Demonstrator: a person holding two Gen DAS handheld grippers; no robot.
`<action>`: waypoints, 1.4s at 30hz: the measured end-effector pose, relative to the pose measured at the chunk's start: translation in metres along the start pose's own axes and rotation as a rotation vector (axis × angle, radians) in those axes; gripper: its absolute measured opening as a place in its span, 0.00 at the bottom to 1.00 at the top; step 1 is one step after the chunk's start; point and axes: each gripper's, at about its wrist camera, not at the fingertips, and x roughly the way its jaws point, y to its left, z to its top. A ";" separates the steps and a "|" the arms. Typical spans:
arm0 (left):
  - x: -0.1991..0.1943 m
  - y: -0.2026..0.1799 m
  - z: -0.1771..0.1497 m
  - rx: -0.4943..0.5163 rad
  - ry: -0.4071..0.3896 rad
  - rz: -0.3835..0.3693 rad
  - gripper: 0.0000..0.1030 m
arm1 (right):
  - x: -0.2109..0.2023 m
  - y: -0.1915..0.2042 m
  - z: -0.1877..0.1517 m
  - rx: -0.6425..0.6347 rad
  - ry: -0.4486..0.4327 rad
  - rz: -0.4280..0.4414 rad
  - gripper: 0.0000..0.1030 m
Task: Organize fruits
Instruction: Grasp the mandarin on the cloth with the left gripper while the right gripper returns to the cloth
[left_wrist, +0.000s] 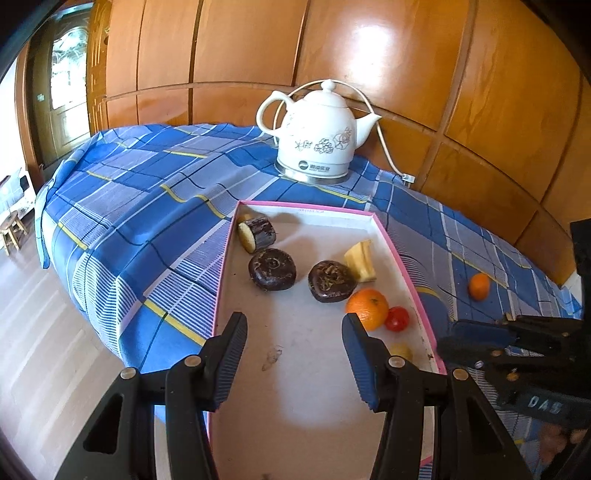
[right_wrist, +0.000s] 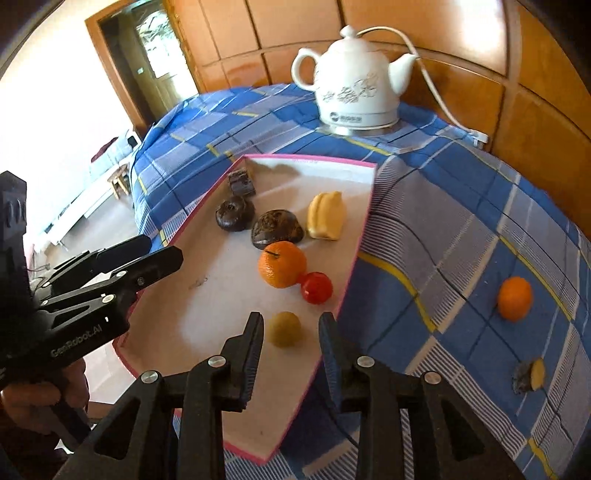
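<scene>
A pink-rimmed white tray (left_wrist: 413, 284) (right_wrist: 364, 229) lies on the blue checked cloth. In it are dark round fruits (left_wrist: 272, 268) (right_wrist: 277, 227), a cut dark piece (left_wrist: 256, 234), a yellow piece (left_wrist: 360, 260) (right_wrist: 327, 216), an orange (left_wrist: 366, 308) (right_wrist: 282, 264), a red fruit (left_wrist: 397, 318) (right_wrist: 316, 288) and a small yellow fruit (right_wrist: 284, 328). My left gripper (left_wrist: 294, 354) is open and empty over the tray. My right gripper (right_wrist: 291, 354) is open and empty just before the small yellow fruit. A second orange (left_wrist: 479, 286) (right_wrist: 514, 298) and a small dark-yellow piece (right_wrist: 530, 376) lie on the cloth, right of the tray.
A white ceramic kettle (left_wrist: 319, 134) (right_wrist: 356, 79) with a cord stands behind the tray by the wooden wall. The table drops off at the left to the floor. A small wooden stool (left_wrist: 11, 229) stands far left.
</scene>
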 end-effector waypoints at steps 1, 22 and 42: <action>0.000 -0.002 0.000 0.005 -0.001 -0.001 0.53 | -0.004 -0.004 -0.002 0.009 -0.005 -0.006 0.30; -0.008 -0.038 -0.004 0.118 -0.011 -0.025 0.53 | -0.067 -0.104 -0.036 0.146 -0.044 -0.188 0.30; -0.003 -0.104 0.008 0.264 0.015 -0.121 0.53 | -0.113 -0.268 -0.089 0.563 -0.055 -0.440 0.30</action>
